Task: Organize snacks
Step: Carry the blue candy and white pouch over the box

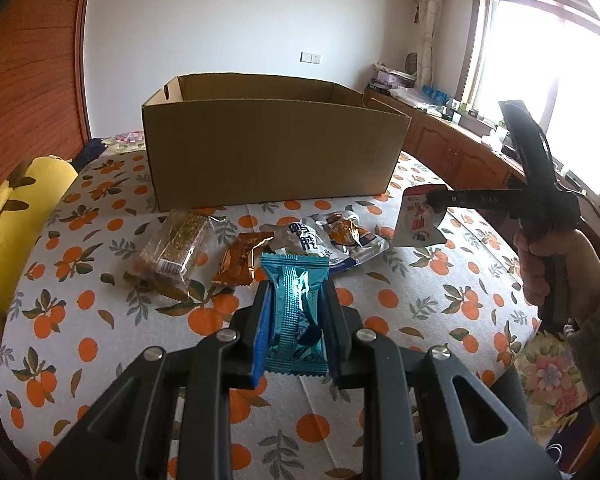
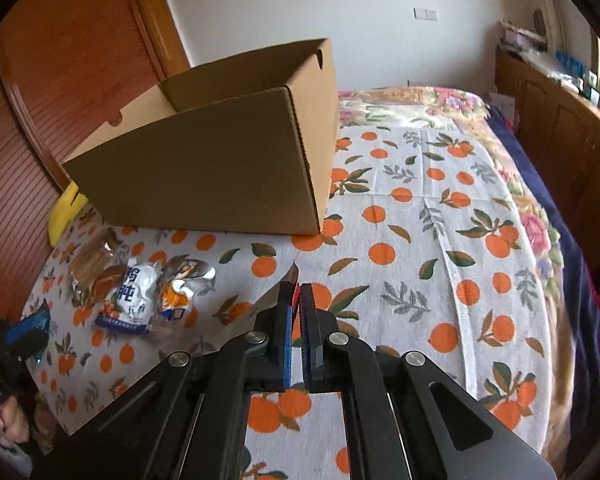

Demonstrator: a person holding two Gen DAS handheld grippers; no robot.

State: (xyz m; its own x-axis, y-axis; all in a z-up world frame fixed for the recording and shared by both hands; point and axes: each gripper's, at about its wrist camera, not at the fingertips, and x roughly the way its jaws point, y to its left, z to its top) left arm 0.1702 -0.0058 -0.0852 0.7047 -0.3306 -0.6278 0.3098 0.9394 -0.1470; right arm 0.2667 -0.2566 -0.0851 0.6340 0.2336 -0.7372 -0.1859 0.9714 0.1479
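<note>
Shiny foil is what these snacks are wrapped in, so I am guessing they are light, soft and a bit slippery. I am thinking the flat sealed edges are the best places to pinch, because the puffy middle could squash or pop.

My left gripper [image 1: 296,312] is holding a teal packet [image 1: 296,312]. Its fingers are standing close together with the packet squeezed between them, above the orange-print cloth [image 1: 400,320].

My right gripper [image 2: 299,312] is closed nearly all the way. It is pinching a small white and red packet [image 1: 418,222] by its top corner. In the left view that packet is hanging down in the air, off to the right of the cardboard box [image 1: 268,152]. In the right view I am only seeing a thin red sliver between the pads.

More snacks are lying on the cloth just in front of the box: a clear-wrapped bar [image 1: 176,248], a brown packet [image 1: 242,262], a white packet with blue writing [image 1: 304,244] and an orange and white packet [image 1: 350,236]. The box is sitting open, and I cannot see inside it.
</note>
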